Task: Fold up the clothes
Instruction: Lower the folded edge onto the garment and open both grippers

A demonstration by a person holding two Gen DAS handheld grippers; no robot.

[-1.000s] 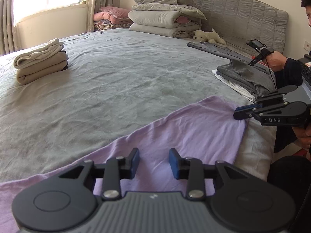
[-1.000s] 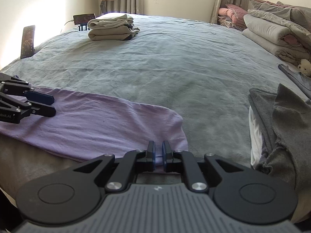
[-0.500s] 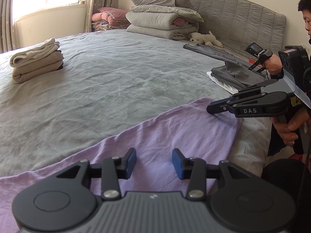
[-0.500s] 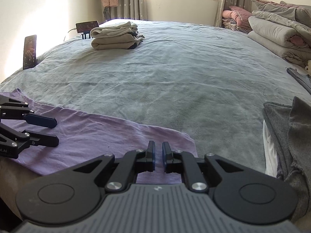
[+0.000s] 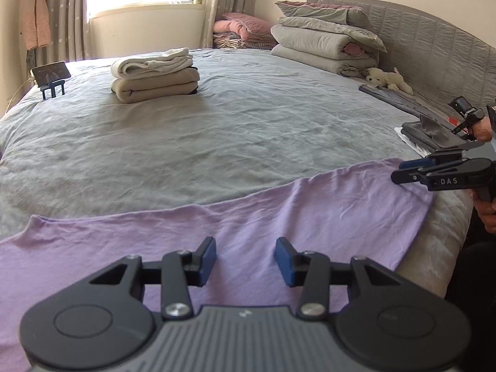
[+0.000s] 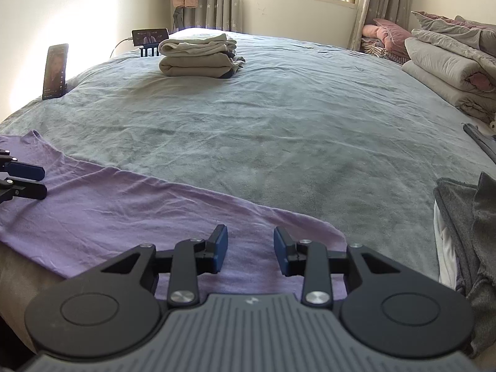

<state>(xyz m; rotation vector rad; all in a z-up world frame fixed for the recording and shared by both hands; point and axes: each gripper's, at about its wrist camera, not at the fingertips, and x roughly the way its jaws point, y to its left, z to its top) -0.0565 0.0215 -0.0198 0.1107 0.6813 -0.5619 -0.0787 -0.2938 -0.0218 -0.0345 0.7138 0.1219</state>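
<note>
Now both grippers' fingers wide over flat, creased lilac shirt (image 5: 310,217); bed (image 5: 217,142) rumpled.

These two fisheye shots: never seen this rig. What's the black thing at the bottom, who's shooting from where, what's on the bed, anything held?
A person holds a two-finger gripper in each hand, each with its own camera. One view looks along the left gripper, the other along the right gripper. Both are open and hold nothing. They hover over a purple shirt spread at the edge of the bed. Farther back lie folded beige clothes, and a grey pile at the right.
</note>
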